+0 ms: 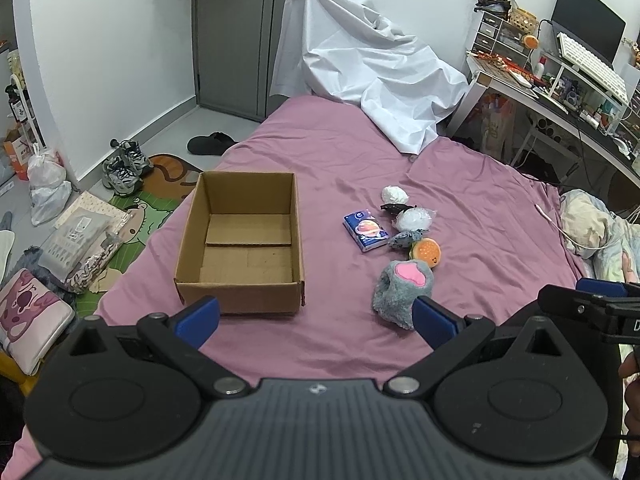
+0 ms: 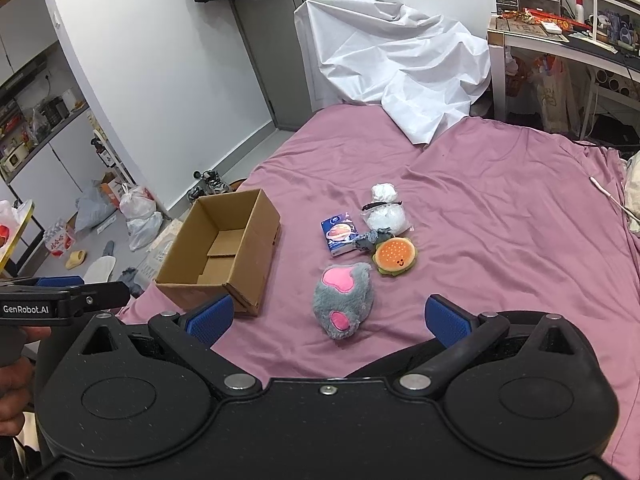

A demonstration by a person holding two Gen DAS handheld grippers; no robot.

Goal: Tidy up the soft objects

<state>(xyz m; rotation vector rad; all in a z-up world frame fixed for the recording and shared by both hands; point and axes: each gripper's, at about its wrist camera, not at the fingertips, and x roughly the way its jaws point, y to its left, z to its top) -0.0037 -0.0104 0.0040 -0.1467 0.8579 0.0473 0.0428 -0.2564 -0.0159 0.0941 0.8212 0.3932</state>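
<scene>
An empty cardboard box (image 1: 240,240) (image 2: 224,252) stands open on the purple bed. To its right lie a grey plush paw with pink pads (image 1: 402,286) (image 2: 345,300), a burger plush (image 1: 427,253) (image 2: 396,258), a blue tissue pack (image 1: 365,230) (image 2: 339,234), a small grey cloth piece (image 1: 405,238) (image 2: 370,240) and two white wrapped bundles (image 1: 414,218) (image 2: 385,214) with a black item between them. My left gripper (image 1: 316,318) is open in front of the box and paw. My right gripper (image 2: 328,316) is open just before the paw, holding nothing.
A crumpled white sheet (image 1: 360,60) (image 2: 400,60) covers something at the bed's far end. A cluttered desk (image 1: 560,80) stands at the right. Shoes (image 1: 124,168), bags and a mat lie on the floor left of the bed. A pillow (image 1: 592,224) lies at the right edge.
</scene>
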